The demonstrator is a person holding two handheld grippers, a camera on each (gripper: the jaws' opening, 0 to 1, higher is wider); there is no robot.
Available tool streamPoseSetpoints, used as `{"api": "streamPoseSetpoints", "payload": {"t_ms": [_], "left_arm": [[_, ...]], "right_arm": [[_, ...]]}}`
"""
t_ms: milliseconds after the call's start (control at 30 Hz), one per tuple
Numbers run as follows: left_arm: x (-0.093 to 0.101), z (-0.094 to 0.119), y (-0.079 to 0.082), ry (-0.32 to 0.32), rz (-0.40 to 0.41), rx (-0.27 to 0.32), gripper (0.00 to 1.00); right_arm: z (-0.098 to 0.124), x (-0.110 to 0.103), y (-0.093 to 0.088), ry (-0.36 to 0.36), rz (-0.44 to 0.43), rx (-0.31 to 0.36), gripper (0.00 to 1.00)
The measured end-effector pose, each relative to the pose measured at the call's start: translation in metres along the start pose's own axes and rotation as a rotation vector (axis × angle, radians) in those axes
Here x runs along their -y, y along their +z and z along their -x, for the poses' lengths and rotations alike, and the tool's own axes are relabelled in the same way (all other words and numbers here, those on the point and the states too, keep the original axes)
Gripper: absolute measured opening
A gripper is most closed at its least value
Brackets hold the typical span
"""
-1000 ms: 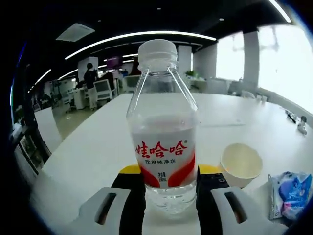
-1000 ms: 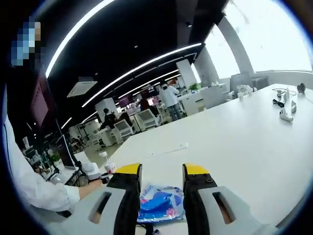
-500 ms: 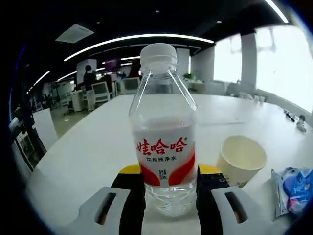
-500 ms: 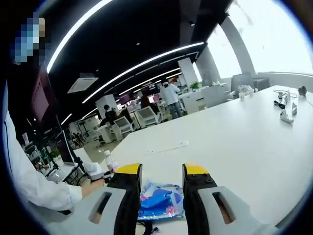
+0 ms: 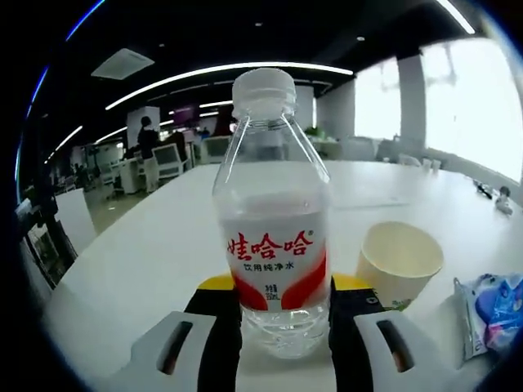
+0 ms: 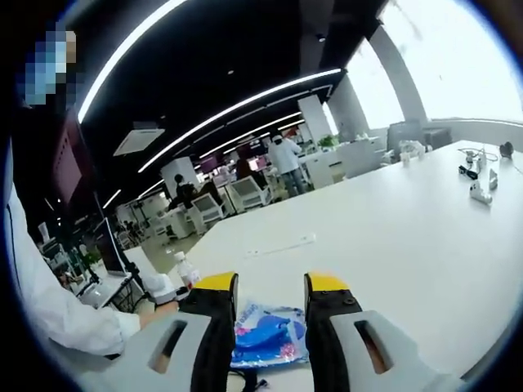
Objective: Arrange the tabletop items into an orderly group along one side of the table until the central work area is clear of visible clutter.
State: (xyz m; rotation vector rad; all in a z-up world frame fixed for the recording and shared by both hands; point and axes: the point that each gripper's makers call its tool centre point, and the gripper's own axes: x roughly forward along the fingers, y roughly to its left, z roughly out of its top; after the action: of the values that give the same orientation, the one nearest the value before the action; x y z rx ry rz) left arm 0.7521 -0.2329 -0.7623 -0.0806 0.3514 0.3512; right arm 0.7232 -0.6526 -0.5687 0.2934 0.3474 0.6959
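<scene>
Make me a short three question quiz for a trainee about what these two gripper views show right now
1. True or false: the left gripper is shut on the water bottle.
2. Which lies between the jaws of the right gripper? A paper cup; B blue packet; C cable.
3. In the left gripper view, what stands just right of the bottle on the white table?

Key:
1. True; the bottle stands upright between its jaws.
2. B, the blue packet.
3. The paper cup, open end tilted toward the camera.
</scene>
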Motion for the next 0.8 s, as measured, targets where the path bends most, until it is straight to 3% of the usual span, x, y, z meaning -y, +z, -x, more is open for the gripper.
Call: {"api": "streamPoseSetpoints", "payload": {"t_ms": [433,800], "left_arm": [[0.003,0.001,-0.002,0.021,-0.013,0.03,0.37],[0.007,0.003,-0.002,0.043,-0.046,0.043,0.37]], "right_arm": [[0.002,-0.006,0.005,0.014,0.021,0.021,0.29],[0.01,0.005,0.009,-0.021,0.032,0.048,0.29]]}}
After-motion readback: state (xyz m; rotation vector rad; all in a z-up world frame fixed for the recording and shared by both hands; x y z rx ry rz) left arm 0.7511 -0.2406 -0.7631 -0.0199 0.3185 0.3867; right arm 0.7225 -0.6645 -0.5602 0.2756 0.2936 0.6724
